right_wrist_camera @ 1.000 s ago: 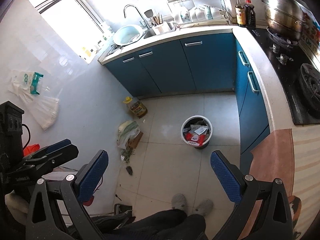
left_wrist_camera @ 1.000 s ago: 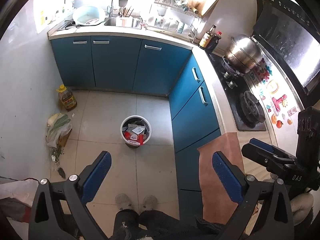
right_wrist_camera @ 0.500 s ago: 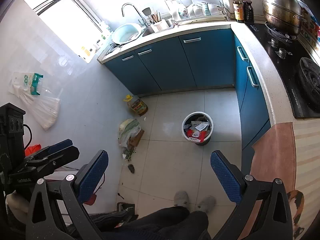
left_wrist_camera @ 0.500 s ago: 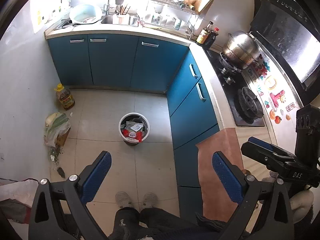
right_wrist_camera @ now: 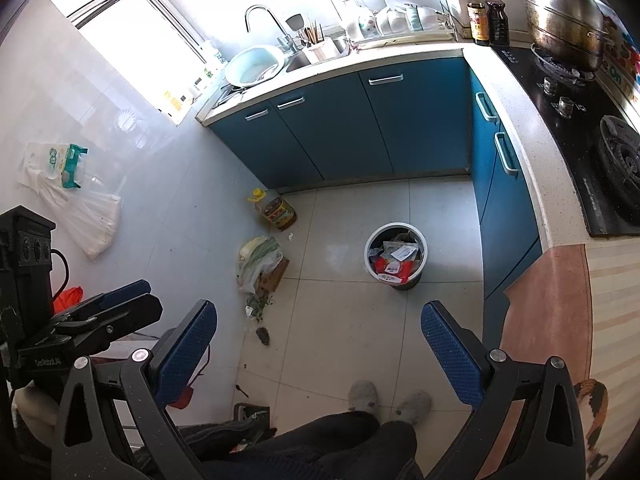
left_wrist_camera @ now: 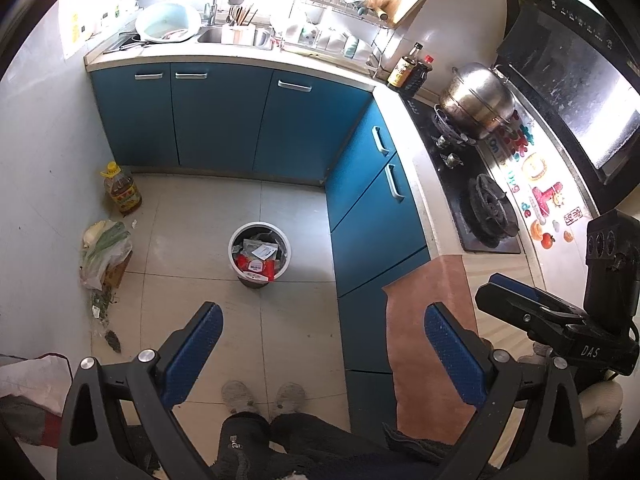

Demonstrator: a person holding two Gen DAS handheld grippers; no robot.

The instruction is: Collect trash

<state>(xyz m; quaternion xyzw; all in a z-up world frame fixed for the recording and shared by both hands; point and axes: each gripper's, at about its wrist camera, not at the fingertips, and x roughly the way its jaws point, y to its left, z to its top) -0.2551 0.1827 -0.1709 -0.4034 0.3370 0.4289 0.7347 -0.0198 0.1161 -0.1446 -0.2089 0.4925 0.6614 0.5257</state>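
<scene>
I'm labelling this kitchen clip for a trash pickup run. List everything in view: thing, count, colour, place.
trash bin: 1, white, mid-floor, holding wrappers
oil bottle: 1, yellow, floor by the wall
vegetable bag: 1, clear with greens, floor below the bottle
scraps: few, green and dark, floor below the bag
cabinets: blue, under the counter
basin: 1, pale blue, beside the sink
pot: 1, steel, on the stove
sauce bottles: 2, dark, counter corner
slippers: 2, grey, on the person's feet
left gripper: open, empty
right gripper: open, empty
</scene>
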